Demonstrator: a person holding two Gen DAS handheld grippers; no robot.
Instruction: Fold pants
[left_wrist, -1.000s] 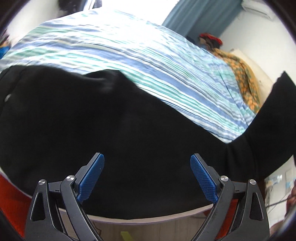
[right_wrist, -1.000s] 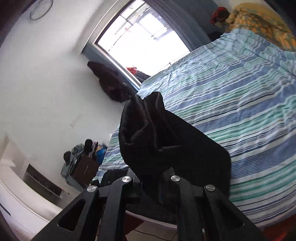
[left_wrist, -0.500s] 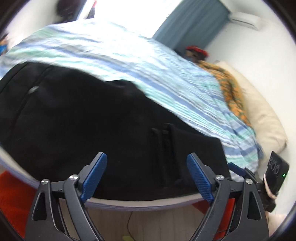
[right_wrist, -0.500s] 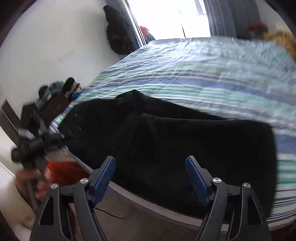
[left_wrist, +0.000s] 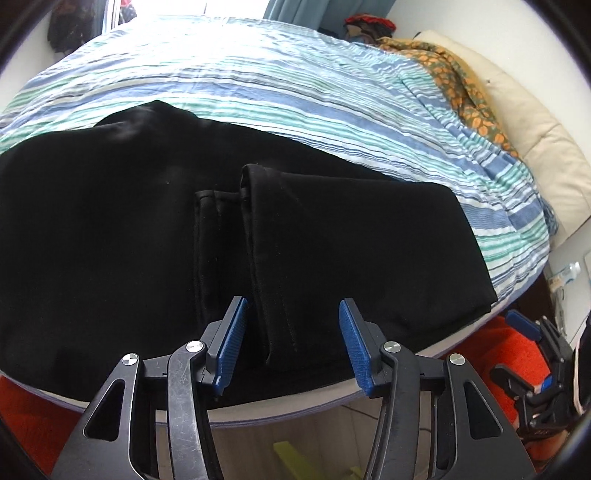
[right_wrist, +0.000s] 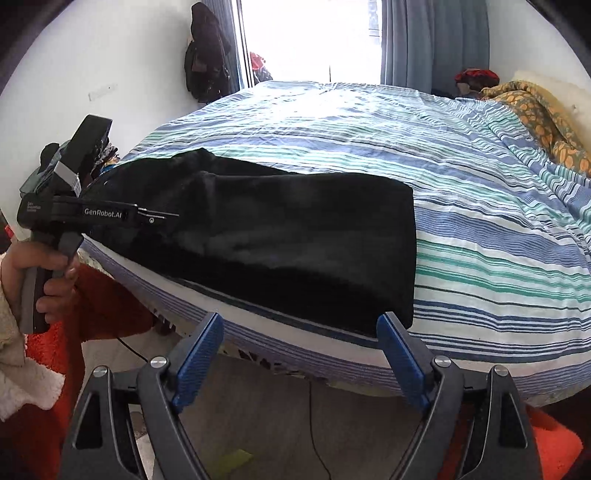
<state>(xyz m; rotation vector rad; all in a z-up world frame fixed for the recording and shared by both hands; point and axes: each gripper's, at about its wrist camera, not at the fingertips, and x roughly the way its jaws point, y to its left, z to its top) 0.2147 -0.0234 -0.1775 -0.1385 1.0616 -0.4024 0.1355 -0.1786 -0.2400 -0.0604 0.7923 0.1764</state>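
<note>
Black pants (left_wrist: 110, 221) lie along the near edge of a striped bed (left_wrist: 295, 92), with the leg ends (left_wrist: 351, 240) folded over the upper part. My left gripper (left_wrist: 293, 332) hovers at the near corner of that folded hem. Its jaws are closing with the hem edge between the blue pads (left_wrist: 236, 343), and a gap still shows on both sides. My right gripper (right_wrist: 299, 350) stands open low at the bed's edge, in front of the pants' fold (right_wrist: 295, 240), with nothing between its fingers. In the right wrist view a hand (right_wrist: 48, 280) holds the left gripper (right_wrist: 92, 214) over the pants' left end.
An orange patterned blanket (left_wrist: 454, 81) and a cream pillow (left_wrist: 535, 122) lie at the bed's far right. An orange-red rug (right_wrist: 554, 443) and a cable (right_wrist: 317, 424) are on the floor below the bed edge. Dark clothes (right_wrist: 203, 70) hang by the window.
The right gripper opened and let go of the leg ends, which now lie folded over the pants, then sank to the bed's edge. The left jaws have narrowed around the hem.
</note>
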